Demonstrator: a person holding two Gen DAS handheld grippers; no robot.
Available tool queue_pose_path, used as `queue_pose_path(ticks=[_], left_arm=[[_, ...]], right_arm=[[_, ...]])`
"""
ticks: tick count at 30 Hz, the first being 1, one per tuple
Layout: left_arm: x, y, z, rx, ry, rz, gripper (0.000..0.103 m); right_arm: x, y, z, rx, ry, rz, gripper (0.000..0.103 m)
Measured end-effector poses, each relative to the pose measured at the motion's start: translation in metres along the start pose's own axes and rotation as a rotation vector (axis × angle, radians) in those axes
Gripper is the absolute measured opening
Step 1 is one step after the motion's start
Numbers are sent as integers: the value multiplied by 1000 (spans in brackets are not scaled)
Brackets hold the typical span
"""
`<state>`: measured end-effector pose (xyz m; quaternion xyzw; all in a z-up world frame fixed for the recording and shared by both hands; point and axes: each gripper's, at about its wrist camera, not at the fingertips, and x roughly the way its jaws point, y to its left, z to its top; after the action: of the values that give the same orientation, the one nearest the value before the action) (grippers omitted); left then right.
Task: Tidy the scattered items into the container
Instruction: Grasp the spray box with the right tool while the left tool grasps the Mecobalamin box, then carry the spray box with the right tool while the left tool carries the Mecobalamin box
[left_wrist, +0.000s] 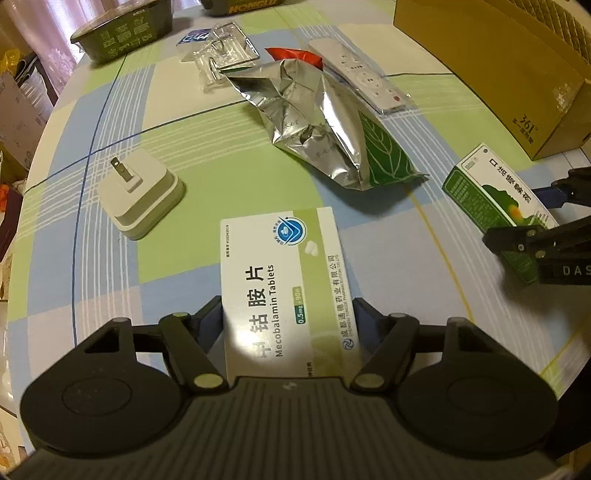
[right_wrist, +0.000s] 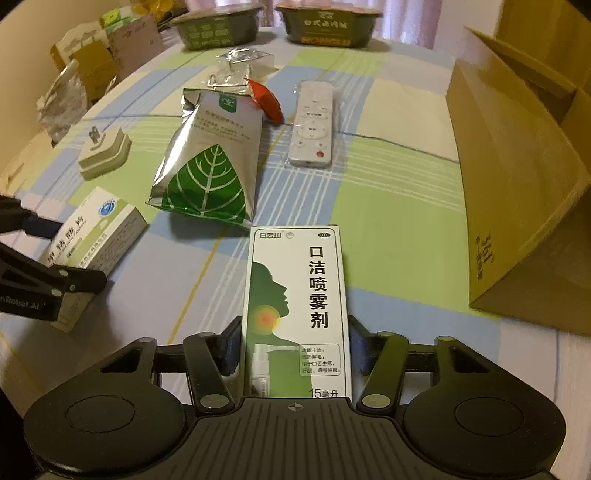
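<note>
**Two grippers, two medicine boxes, above a checked tablecloth**

At the far left of the table, a white plug adapter (left_wrist: 138, 192) is sitting with its prongs pointing up, well apart from everything else. Just to its right, the left gripper (left_wrist: 286, 314) is clamping a white-and-green Mecobalamin tablet box (left_wrist: 284, 291) by its long sides, with the printed face turned up and the box's far end reaching out beyond the fingers over the tablecloth (left_wrist: 110, 122).

Toward the middle, a crumpled silver foil pouch (left_wrist: 321, 125) with a green leaf print is lying on the cloth. Beyond it, clear plastic packaging (left_wrist: 225, 48) is resting near the table's far side, and a red wrapper (left_wrist: 295, 56) is peeking out from behind the pouch. A white remote control (left_wrist: 365, 79) in a clear sleeve is lying just beside the pouch on its right.

Further right, the right gripper (right_wrist: 295, 343) is gripping a tall green-and-white mouth-spray box (right_wrist: 295, 314), its fingers pressing on both long edges and the printed face looking up. Both boxes appear to be hanging over the cloth rather than resting on it, though the views are not settling this.

At the right edge, the brown cardboard box (right_wrist: 517, 206) is standing on the table, its flaps open; its inside is not showing from either camera. Two dark green food trays (right_wrist: 218, 24) are standing along the far side.
</note>
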<state>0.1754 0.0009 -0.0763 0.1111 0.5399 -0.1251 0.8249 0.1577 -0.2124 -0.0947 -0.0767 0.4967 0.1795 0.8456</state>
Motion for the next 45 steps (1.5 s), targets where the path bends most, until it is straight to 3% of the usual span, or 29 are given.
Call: queue_pose_path(ticks=[18,30,37,45], left_arm=[[-64,-27,-22,41,-59,-39,69],[-101,-56,-14,84,-123,-57,69],[-116,-87,10,131,-164,-97,69],[-123,-141,69,207,-244,-154,69]], right_arm=[[-56,16,-25,84,-97,-4,58],[-114,-3,-26,165,-188,-48,58],[-151,-36,-18,194,-251,-104,58],[-182,-100,-8,229,-302,-195,58]])
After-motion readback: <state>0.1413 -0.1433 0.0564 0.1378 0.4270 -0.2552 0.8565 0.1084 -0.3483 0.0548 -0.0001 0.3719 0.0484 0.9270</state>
